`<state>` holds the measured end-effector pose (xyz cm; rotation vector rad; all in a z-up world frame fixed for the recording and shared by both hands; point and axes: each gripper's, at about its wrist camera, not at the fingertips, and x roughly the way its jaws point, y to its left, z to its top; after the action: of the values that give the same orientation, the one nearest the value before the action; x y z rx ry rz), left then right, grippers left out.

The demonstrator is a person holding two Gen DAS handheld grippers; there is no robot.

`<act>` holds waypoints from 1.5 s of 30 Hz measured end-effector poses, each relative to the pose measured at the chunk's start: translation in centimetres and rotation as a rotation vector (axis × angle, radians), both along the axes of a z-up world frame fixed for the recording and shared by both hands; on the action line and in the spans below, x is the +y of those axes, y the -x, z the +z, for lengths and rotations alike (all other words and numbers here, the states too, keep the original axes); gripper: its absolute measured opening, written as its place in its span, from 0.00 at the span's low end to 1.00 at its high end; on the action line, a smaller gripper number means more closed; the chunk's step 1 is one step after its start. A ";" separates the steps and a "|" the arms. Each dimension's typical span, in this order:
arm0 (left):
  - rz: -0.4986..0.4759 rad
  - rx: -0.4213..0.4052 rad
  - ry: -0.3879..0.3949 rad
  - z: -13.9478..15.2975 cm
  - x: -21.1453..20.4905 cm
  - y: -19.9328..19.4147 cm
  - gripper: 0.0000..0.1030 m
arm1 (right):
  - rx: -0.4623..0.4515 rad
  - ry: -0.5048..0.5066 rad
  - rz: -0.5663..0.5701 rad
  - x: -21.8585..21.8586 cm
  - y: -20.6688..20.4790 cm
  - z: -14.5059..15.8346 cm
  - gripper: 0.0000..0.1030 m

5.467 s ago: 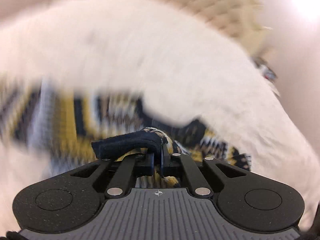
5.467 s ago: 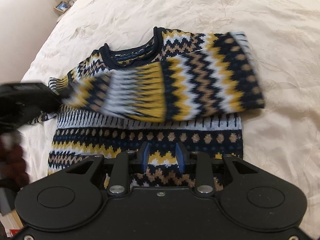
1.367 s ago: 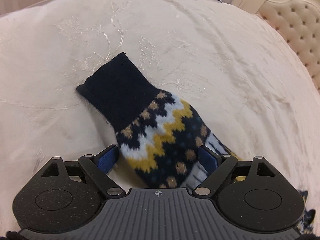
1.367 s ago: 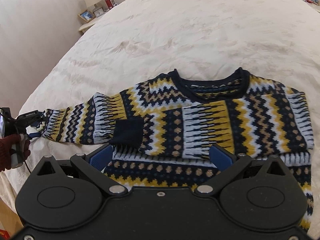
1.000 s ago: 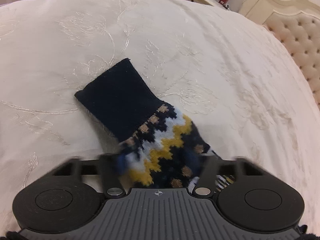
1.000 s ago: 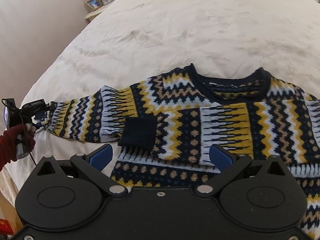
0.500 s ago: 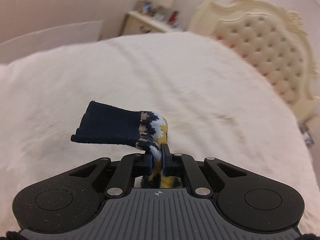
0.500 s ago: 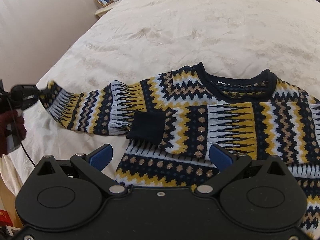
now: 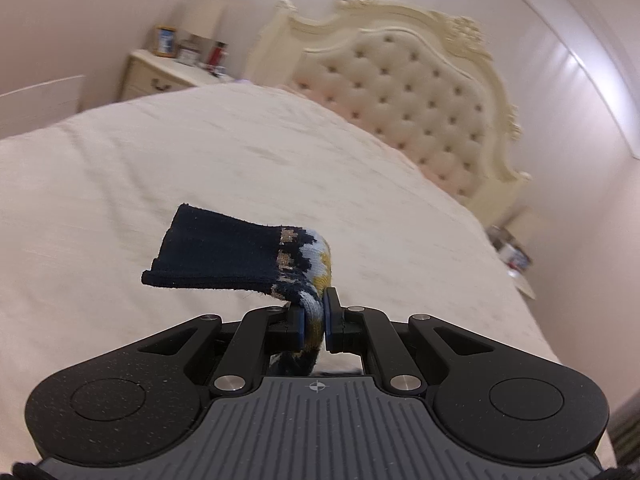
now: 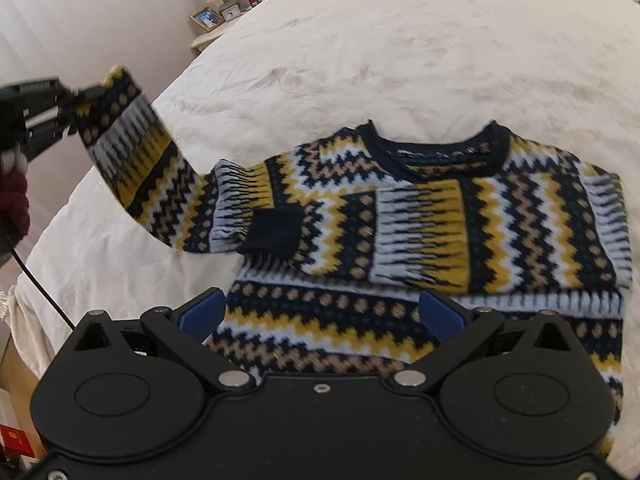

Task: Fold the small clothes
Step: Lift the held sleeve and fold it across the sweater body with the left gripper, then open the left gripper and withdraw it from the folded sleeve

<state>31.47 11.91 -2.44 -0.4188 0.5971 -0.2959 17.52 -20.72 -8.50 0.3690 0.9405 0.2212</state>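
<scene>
At the far left of the right wrist view, a hand in a dark red knitted glove (image 10: 14,204) holds the left gripper (image 10: 86,94), its black linkage arms blurred. Its jaws are pinched tight on the end of the sweater's sleeve (image 10: 136,160), which rises off the bed in a slanted band of zigzag knit – yellow, white, navy and tan. In the left wrist view the same grip shows close up: the blue pads (image 9: 326,316) squeeze the bunched wool, and the plain navy ribbed cuff (image 9: 216,254) juts out to the left in a stiff, flat flap above the bedspread.

The sweater (image 10: 420,216) itself lies flat near the middle of the cream bedspread (image 10: 380,48), a quilted cover with a faint embroidered relief. Its round navy neckband (image 10: 440,148) points to the far side. The other sleeve (image 10: 380,236) is folded across the chest, its dark square cuff lying at the left of the body.

Nearest, the right gripper (image 10: 322,314) hovers over the sweater's lower hem with its jaws spread wide – nothing between the flat blue pads (image 10: 200,312), and no contact with the knit that I can tell.

Far off, a curved, button-tufted cream headboard (image 9: 420,92) stands at the right of the left wrist view.
</scene>
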 end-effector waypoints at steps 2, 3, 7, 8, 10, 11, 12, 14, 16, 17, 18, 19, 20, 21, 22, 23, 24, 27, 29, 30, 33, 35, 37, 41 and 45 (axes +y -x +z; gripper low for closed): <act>-0.033 -0.002 -0.005 -0.1 -2.5 0.4 0.08 | 0.001 -0.011 -0.003 -1.1 0.6 -0.3 0.99; -0.053 0.006 -0.008 -0.4 -3.9 0.4 0.08 | 0.000 -0.018 -0.007 -1.9 0.9 -0.5 0.99; -0.110 0.037 0.013 -1.8 -9.1 0.7 0.08 | 0.001 -0.047 -0.029 -5.1 2.1 -1.0 0.99; -0.120 0.043 0.012 -2.0 -9.8 1.1 0.08 | 0.002 -0.051 -0.032 -5.8 2.3 -1.1 0.99; -0.151 0.064 0.012 -3.1 -12.5 1.1 0.08 | 0.006 -0.055 -0.041 -7.4 2.8 -1.3 0.99; -0.165 0.072 0.009 -3.4 -13.7 1.1 0.08 | 0.008 -0.057 -0.045 -8.3 3.0 -1.5 0.99; -0.183 0.081 0.002 -4.0 -15.0 1.2 0.08 | 0.010 -0.058 -0.048 -8.9 3.2 -1.5 0.99; -0.214 0.094 -0.015 -5.0 -17.0 1.3 0.08 | 0.012 -0.059 -0.054 -10.3 3.6 -1.7 0.99; -0.246 0.111 -0.028 -6.3 -19.0 1.3 0.08 | 0.017 -0.061 -0.058 -11.7 4.0 -1.9 0.99; -0.258 0.121 -0.035 -6.6 -20.1 1.5 0.08 | 0.020 -0.060 -0.060 -12.2 4.2 -2.0 0.99; -0.271 0.139 -0.047 -7.3 -21.3 1.6 0.08 | 0.023 -0.060 -0.062 -12.7 4.3 -2.1 0.99; -0.280 0.153 -0.056 -7.9 -22.0 1.5 0.09 | 0.025 -0.059 -0.063 -13.1 4.4 -2.2 0.99; -0.292 0.168 -0.062 -8.5 -22.9 1.7 0.12 | 0.028 -0.059 -0.065 -13.3 4.5 -2.2 0.99; -0.309 0.187 -0.069 -9.1 -23.5 1.7 0.16 | 0.029 -0.060 -0.068 -13.7 4.7 -2.3 0.99; -0.323 0.201 -0.073 -9.6 -23.9 1.6 0.31 | 0.030 -0.062 -0.070 -14.0 4.9 -2.3 0.99; -0.339 0.214 -0.076 -10.0 -24.3 1.9 0.45 | 0.033 -0.064 -0.073 -14.2 4.9 -2.4 0.99; -0.361 0.230 -0.075 -10.3 -24.5 1.8 0.50 | 0.034 -0.064 -0.075 -14.4 5.0 -2.5 0.99; -0.427 0.273 -0.075 -11.2 -24.9 1.8 0.76 | 0.040 -0.068 -0.085 -14.7 5.1 -2.8 0.99; -0.457 0.264 -0.101 -11.2 -25.1 2.3 0.83 | 0.047 -0.070 -0.092 -14.7 5.0 -3.0 0.99; -0.483 0.242 -0.112 -11.2 -25.1 2.6 0.83 | 0.050 -0.068 -0.095 -14.7 4.9 -3.1 0.99; -0.554 0.213 -0.156 -11.0 -25.1 3.3 0.86 | 0.058 -0.057 -0.112 -14.6 4.5 -3.4 0.99; -0.586 0.216 -0.178 -11.1 -25.2 3.9 0.86 | 0.063 -0.041 -0.128 -14.7 4.1 -3.6 1.00; -0.616 0.231 -0.171 -11.4 -24.5 4.5 0.86 | 0.069 -0.020 -0.153 -14.9 3.6 -3.7 0.99; -0.571 0.251 -0.188 -12.4 -21.9 5.0 0.86 | 0.070 0.001 -0.202 -15.4 2.4 -3.4 1.00; -0.459 0.309 -0.212 -14.0 -17.8 4.1 0.86 | 0.059 0.043 -0.177 -14.2 0.5 -3.0 0.99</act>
<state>27.34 -5.92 -16.49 -0.1161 1.0199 -0.6060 17.01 -34.96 -11.45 0.4182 0.9632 0.0288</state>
